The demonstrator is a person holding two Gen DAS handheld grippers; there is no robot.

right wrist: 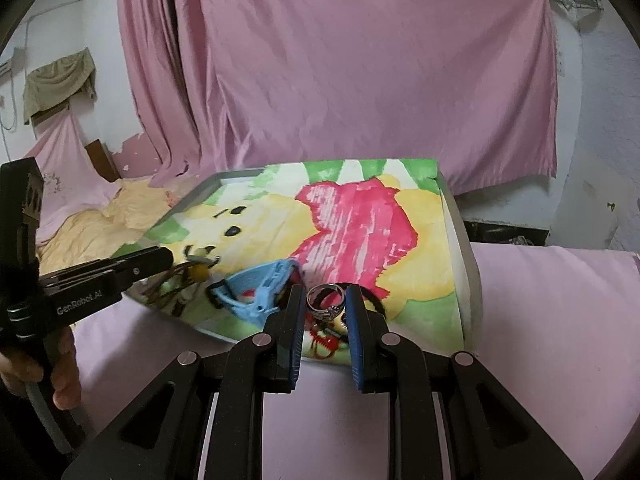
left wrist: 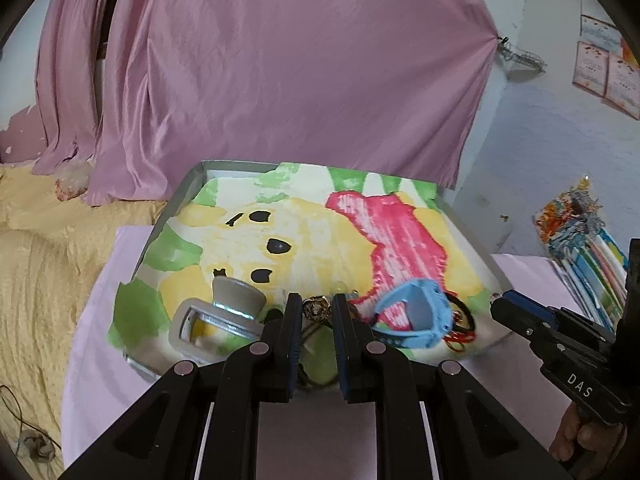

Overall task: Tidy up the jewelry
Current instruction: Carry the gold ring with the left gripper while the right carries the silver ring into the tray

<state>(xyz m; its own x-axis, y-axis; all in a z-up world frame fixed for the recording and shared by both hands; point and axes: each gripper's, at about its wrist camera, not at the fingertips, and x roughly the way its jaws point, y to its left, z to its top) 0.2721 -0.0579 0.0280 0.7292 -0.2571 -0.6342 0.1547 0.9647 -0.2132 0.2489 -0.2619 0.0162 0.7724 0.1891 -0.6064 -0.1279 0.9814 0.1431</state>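
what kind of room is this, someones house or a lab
Most likely a home bedroom: pink curtains drape the wall, a rumpled yellow bedspread lies beside the tray, and the wall paint is peeling.

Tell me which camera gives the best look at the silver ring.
Right wrist view: the silver ring sits sharp between the right tongs. The left wrist view doesn't clearly show it; the blue watch and red threads crowd that spot.

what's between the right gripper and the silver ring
Nothing visible. The silver ring already sits between the open jaws of the right gripper, above the red and black bands. The blue watch lies off to its left.
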